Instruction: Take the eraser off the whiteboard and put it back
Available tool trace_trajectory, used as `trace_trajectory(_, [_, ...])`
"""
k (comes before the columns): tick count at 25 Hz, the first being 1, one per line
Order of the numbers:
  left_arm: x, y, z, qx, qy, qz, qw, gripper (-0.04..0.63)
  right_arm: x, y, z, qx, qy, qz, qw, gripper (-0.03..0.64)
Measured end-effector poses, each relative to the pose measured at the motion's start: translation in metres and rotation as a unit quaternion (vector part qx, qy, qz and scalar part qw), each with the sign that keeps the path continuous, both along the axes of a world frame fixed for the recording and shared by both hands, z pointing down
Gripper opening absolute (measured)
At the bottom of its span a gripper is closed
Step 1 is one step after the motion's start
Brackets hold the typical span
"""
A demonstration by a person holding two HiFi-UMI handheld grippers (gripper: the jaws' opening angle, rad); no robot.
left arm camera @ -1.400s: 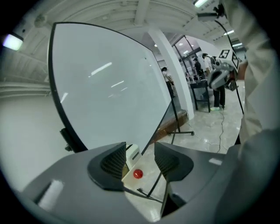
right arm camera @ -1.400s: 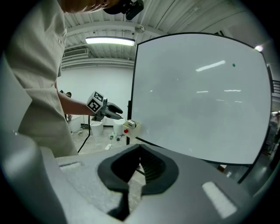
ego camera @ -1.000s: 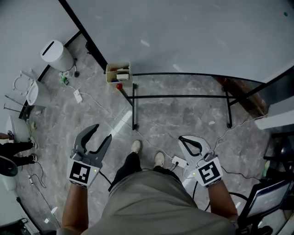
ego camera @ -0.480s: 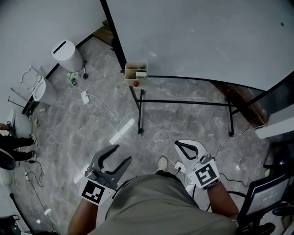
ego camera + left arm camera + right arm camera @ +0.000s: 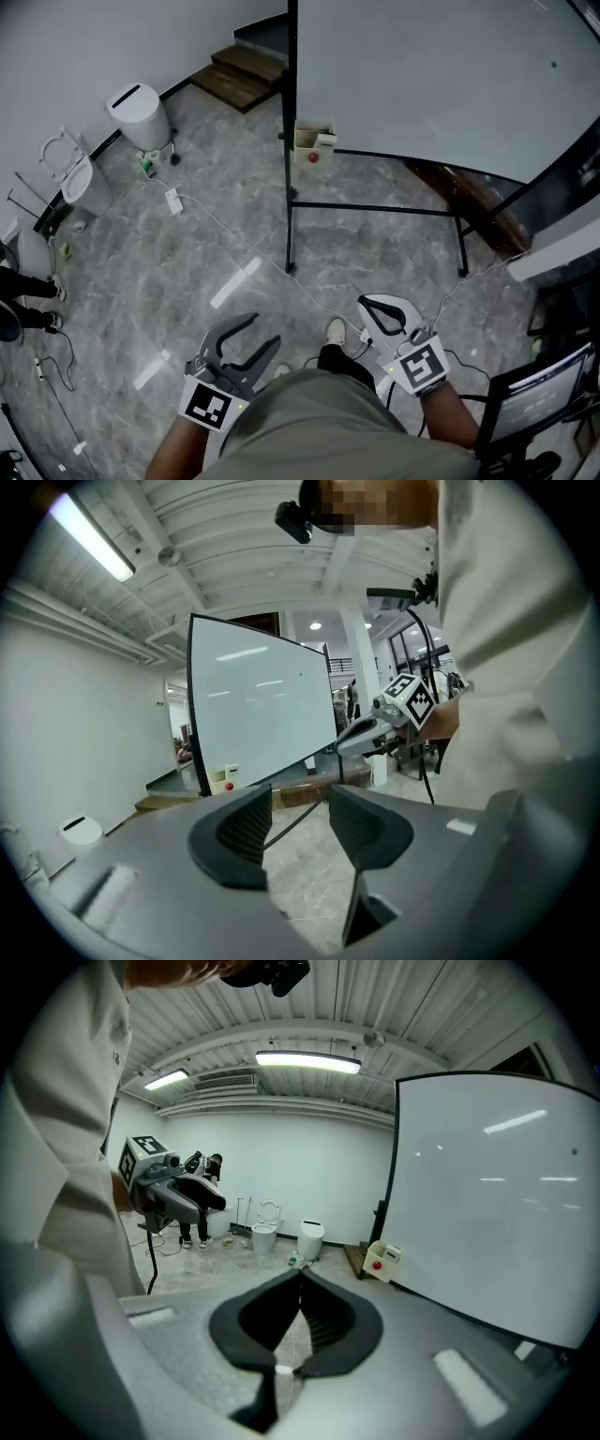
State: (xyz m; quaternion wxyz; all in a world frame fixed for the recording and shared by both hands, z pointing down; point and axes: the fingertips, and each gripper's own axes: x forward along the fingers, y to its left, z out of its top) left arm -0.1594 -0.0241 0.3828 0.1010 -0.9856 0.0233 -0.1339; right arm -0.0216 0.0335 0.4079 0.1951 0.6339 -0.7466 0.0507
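The whiteboard (image 5: 441, 75) stands on a black frame at the upper right of the head view. A beige box (image 5: 312, 141) with a red knob (image 5: 312, 157) hangs at the board's lower left corner. The box holds small white items, and I cannot tell whether one is the eraser. My left gripper (image 5: 263, 331) is low and apart from the board; its jaws are closing and nothing is between them (image 5: 300, 810). My right gripper (image 5: 362, 303) is shut and empty (image 5: 300, 1275). The board (image 5: 497, 1204) and the box (image 5: 382, 1260) show in the right gripper view.
A white bin (image 5: 139, 114) and a toilet (image 5: 75, 183) stand by the left wall, with wooden steps (image 5: 246, 75) behind the board. A cable (image 5: 225, 230) runs across the marble floor. A person's legs (image 5: 23, 300) show at the left edge, and a chair (image 5: 544, 394) at the right.
The whiteboard's left edge and its box have slid rightwards in the head view. My left gripper has dropped lower in the view, closer to my body. The right gripper stays shut.
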Motion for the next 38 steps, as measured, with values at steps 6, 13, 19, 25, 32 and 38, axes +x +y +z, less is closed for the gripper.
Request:
trace_trajectory(6, [-0.066, 0.031, 0.002, -0.019, 0.018, 0.04, 0.9988, 0.19, -0.106, 0.028, -0.011, -0.004, 0.012, 0.005, 1.0, 0.003])
trace_trajectory(13, [-0.072, 0.068, 0.0, -0.01, 0.022, 0.076, 0.9968, 0.19, -0.122, 0.063, -0.009, -0.006, 0.018, 0.027, 0.999, 0.003])
trace_trajectory(19, [-0.079, 0.088, 0.008, -0.057, 0.008, 0.054, 0.9969, 0.19, -0.122, 0.087, -0.015, 0.014, 0.015, 0.028, 0.999, 0.003])
trace_trajectory(25, [-0.05, 0.187, -0.009, -0.047, 0.002, 0.053, 0.9975, 0.184, -0.098, 0.19, -0.028, 0.027, 0.01, 0.024, 0.999, 0.003])
trace_trajectory(32, [-0.023, 0.281, -0.006, -0.061, 0.005, 0.026, 0.9978, 0.184, -0.066, 0.282, -0.023, 0.036, 0.0, 0.005, 0.999, 0.003])
trace_trajectory(38, [-0.027, 0.333, 0.001, -0.084, -0.017, -0.022, 0.9961, 0.184, -0.055, 0.334, -0.025, 0.035, 0.006, -0.026, 0.999, 0.003])
